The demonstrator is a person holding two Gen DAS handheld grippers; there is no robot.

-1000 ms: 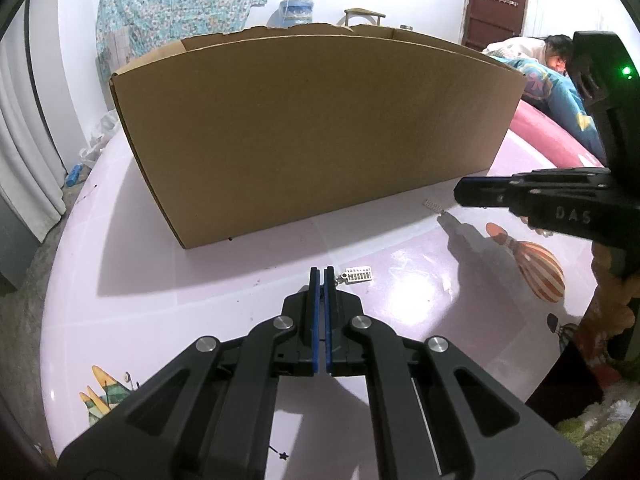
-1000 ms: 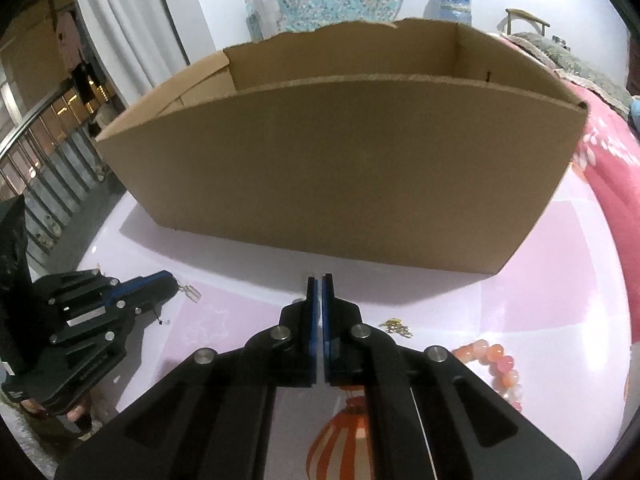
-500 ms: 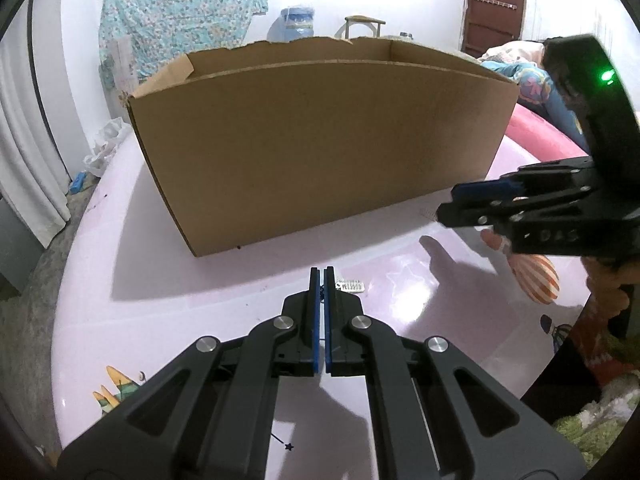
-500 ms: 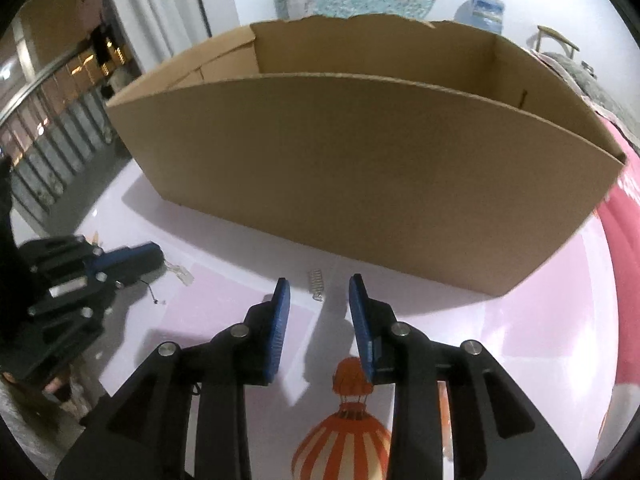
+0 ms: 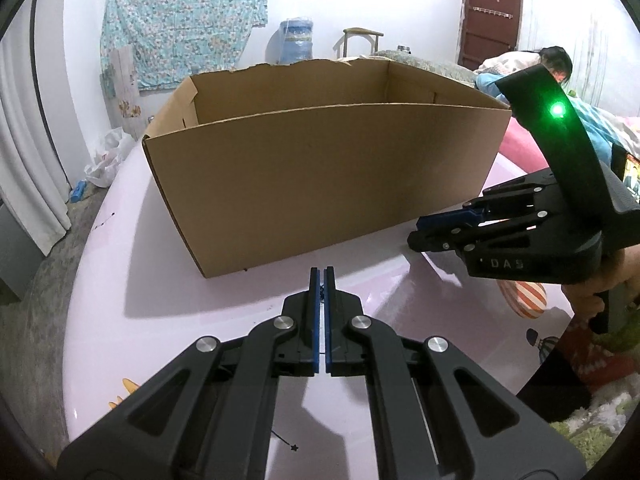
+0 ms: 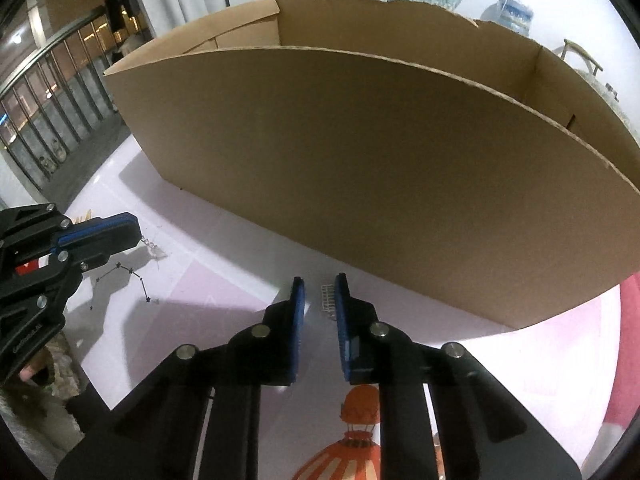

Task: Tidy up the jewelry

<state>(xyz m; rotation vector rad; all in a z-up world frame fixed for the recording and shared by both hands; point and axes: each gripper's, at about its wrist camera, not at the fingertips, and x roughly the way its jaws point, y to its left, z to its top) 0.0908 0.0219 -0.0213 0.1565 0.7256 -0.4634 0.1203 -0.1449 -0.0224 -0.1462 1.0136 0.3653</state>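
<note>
A big brown cardboard box (image 6: pixel 380 168) with an open top sat on the pale pink table (image 6: pixel 240 256). It filled the view from 9 o'clock round to 3 o'clock in the right wrist view. No jewelry showed inside it from here.

The right hand-held gripper (image 6: pixel 319 304) pointed down at the table, just in front of the box. Its jaws had just been closing, but a gap was left between them. A tiny silver comb-shaped hair clip (image 6: pixel 328 300) lay on the table in that gap, right beside the blue pad (image 6: pixel 342 320) at 3 o'clock. I could not tell if that pad touched it. The other pad was clearly apart from it.

The left hand-held gripper (image 5: pixel 321 280) was shut tight. In the right wrist view a thin silver chain with a clear charm (image 6: pixel 154 249) hung from its tip, at 9 o'clock, down to the table.

What could go wrong? The clip was small and flat, so the pads might close above it and miss. One pad might also push it sideways, and then it could slide under the box wall. The thin chain might slip out of the left grip if that hand shook.
</note>
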